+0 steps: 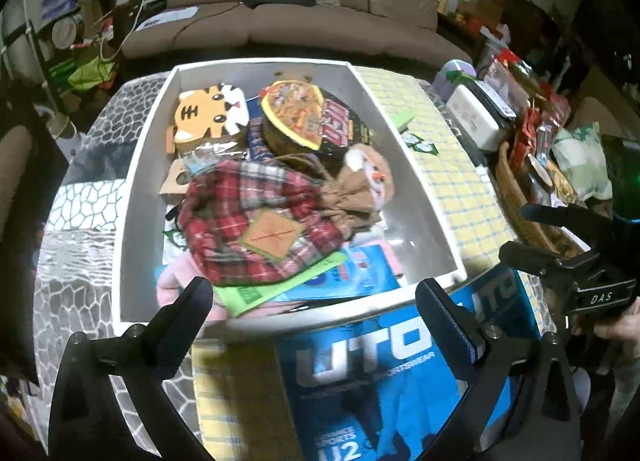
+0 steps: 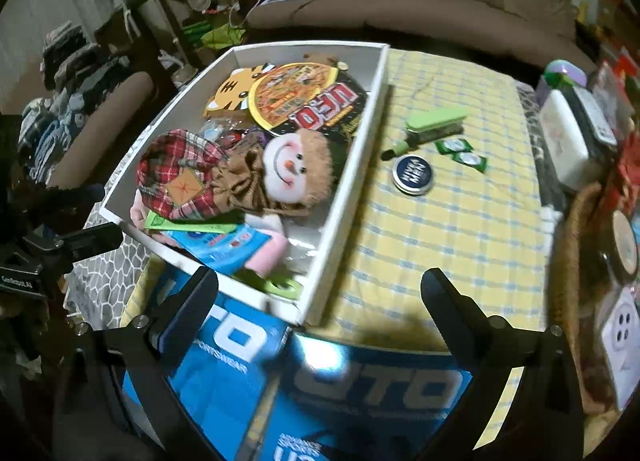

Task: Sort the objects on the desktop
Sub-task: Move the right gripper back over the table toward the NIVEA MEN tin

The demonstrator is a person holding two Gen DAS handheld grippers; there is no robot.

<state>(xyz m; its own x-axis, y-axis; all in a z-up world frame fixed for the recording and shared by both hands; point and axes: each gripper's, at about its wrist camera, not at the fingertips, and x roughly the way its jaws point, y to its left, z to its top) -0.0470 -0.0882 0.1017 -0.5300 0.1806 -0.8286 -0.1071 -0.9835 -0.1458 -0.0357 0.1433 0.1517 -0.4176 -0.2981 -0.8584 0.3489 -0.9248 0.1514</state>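
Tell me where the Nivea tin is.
Right wrist view: the Nivea tin lies on the checked cloth, right of the white box, just below the green marker and green packets.

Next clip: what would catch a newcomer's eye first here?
The white rectangular box, crammed full, dominates the middle of the table: a snowman-faced plush doll in a red plaid hat lies on top, with a round yellow-rimmed noodle cup and an orange tiger-face item behind it. On the yellow checked cloth to the right lie a round dark-blue Nivea tin and a green stapler.
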